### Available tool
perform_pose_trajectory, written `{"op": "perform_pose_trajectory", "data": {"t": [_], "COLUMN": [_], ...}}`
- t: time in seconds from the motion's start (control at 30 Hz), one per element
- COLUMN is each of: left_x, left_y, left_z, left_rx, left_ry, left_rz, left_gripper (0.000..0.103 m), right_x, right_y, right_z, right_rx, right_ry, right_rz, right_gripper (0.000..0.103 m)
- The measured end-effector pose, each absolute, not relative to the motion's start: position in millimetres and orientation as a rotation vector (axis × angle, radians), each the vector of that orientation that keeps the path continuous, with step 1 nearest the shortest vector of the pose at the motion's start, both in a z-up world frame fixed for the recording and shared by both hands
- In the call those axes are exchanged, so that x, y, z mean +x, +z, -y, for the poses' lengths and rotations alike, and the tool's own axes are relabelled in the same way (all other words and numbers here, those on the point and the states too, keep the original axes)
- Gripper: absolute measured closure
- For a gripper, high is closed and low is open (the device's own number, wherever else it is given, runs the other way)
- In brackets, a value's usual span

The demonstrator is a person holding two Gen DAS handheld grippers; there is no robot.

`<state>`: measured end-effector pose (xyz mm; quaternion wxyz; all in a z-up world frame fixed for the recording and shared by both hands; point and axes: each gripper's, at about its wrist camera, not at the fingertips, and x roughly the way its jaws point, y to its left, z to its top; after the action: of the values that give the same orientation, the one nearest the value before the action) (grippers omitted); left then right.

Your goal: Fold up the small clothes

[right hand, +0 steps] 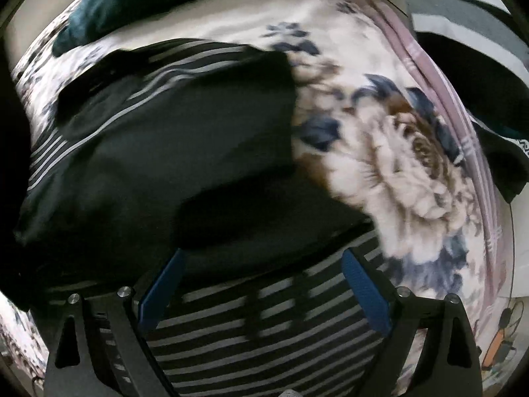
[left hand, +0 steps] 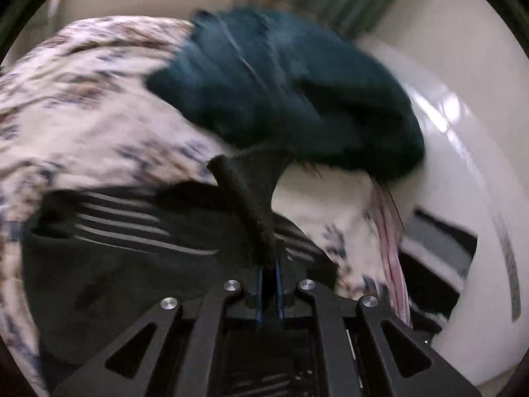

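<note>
A black garment with grey stripes [left hand: 132,231] lies on the floral bedsheet [left hand: 82,106]. My left gripper [left hand: 269,263] is shut on a black fold of cloth [left hand: 248,192] that rises from between its blue pads and looks like part of that garment. In the right wrist view the same striped black garment [right hand: 185,125] lies spread out and partly folded over. My right gripper [right hand: 263,254] hangs straight above its striped part, with its blue pads [right hand: 367,291] wide apart and gripping nothing. Both views are blurred.
A dark teal garment [left hand: 281,92] is bunched at the far side of the bed, also seen as the teal garment [right hand: 99,3] at top left. More black, grey and white clothes [right hand: 469,66] lie past the pink striped bed edge [right hand: 439,76]. A pale surface [left hand: 463,132] lies to the right of the bed.
</note>
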<state>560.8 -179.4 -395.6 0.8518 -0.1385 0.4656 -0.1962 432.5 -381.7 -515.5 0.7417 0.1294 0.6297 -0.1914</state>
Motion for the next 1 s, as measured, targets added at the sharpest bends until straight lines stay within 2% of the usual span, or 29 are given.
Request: {"op": "perform_pose_trajectory", "data": {"t": [0.17, 0.23, 0.27, 0.3, 0.33, 0.53, 0.7, 0.8, 0.83, 0.87, 0.9, 0.97, 1.0], "left_x": [569.9, 565.6, 558.4, 554.4, 550.2, 533.0, 524.6, 514.0, 511.3, 508.2, 506.3, 505.5, 506.7], "left_y": [-437.9, -436.3, -432.8, -428.3, -427.0, -419.1, -446.2, -460.5, -465.0, -466.4, -468.0, -471.4, -472.9], "left_z": [233.3, 232.9, 227.8, 211.1, 200.5, 46.1, -40.5, -65.3, -70.9, -73.5, -75.5, -77.9, -75.9], "left_rx": [-0.267, -0.251, -0.246, -0.250, -0.253, -0.225, -0.182, -0.181, -0.193, -0.199, -0.206, -0.219, -0.224], "left_ry": [-0.507, -0.507, -0.497, -0.480, -0.468, -0.095, 0.163, 0.242, 0.255, 0.264, 0.268, 0.275, 0.276], "left_rz": [-1.173, -1.196, -1.197, -1.189, -1.183, -1.144, -1.182, -1.194, -1.203, -1.207, -1.208, -1.211, -1.213], "left_gripper": [0.096, 0.073, 0.040, 0.011, 0.007, 0.007, 0.007, 0.007, 0.007, 0.007, 0.007, 0.007, 0.007], "right_x": [431.1, 431.1, 431.0, 431.0, 431.6, 454.1, 501.3, 520.2, 521.2, 525.4, 525.7, 521.9, 516.7], "right_y": [-516.2, -513.0, -510.1, -507.3, -503.0, -490.5, -523.1, -537.4, -537.5, -536.0, -533.5, -521.9, -514.4], "right_z": [420.2, 431.3, 438.4, 444.0, 451.0, 476.5, 454.6, 430.0, 422.8, 415.4, 410.2, 406.8, 408.0], "right_rx": [0.321, 0.359, 0.393, 0.425, 0.473, 0.715, 0.779, 0.691, 0.656, 0.580, 0.513, 0.444, 0.425], "right_ry": [-0.382, -0.356, -0.347, -0.344, -0.341, -0.284, -0.235, -0.279, -0.283, -0.304, -0.331, -0.350, -0.364], "right_rz": [-1.394, -1.387, -1.379, -1.371, -1.352, -1.235, -1.293, -1.339, -1.333, -1.335, -1.346, -1.306, -1.281], "right_gripper": [0.006, 0.006, 0.006, 0.006, 0.006, 0.007, 0.023, 0.025, 0.032, 0.057, 0.075, 0.087, 0.099]}}
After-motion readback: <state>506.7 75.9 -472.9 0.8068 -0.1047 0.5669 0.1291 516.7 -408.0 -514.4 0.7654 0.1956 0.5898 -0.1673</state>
